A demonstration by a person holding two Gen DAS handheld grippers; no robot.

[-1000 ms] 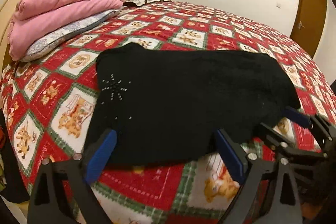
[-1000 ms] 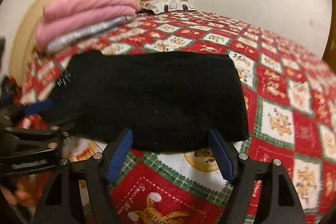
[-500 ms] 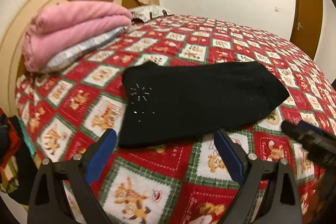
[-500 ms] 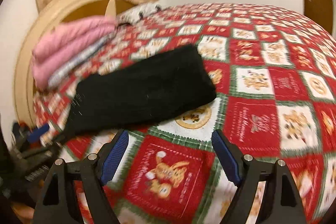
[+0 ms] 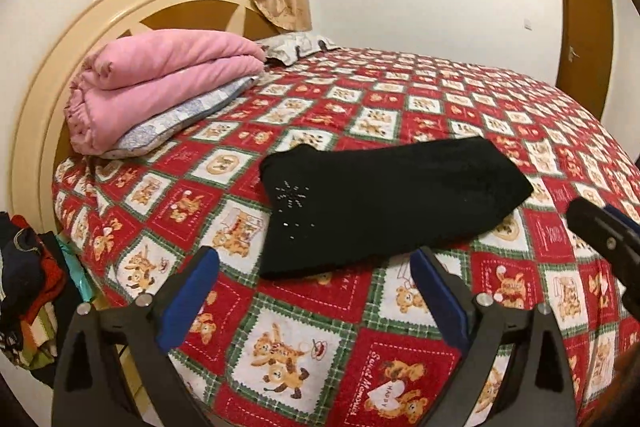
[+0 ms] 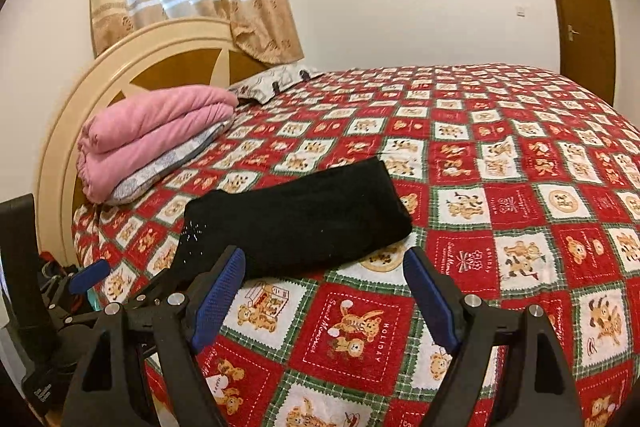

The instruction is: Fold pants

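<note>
The black pants lie folded into a compact rectangle on the red patterned bedspread, with small sparkly studs near their left end. They also show in the right wrist view. My left gripper is open and empty, held back from the pants' near edge. My right gripper is open and empty, also short of the pants. The left gripper shows at the left edge of the right wrist view.
A folded pink blanket on a pillow sits by the cream headboard. A pile of clothes lies off the bed's left side. A brown door stands at the far right.
Both grippers have let go of the pants' near edge and pulled back and up from the bed. The pants stay folded on the bedspread.
</note>
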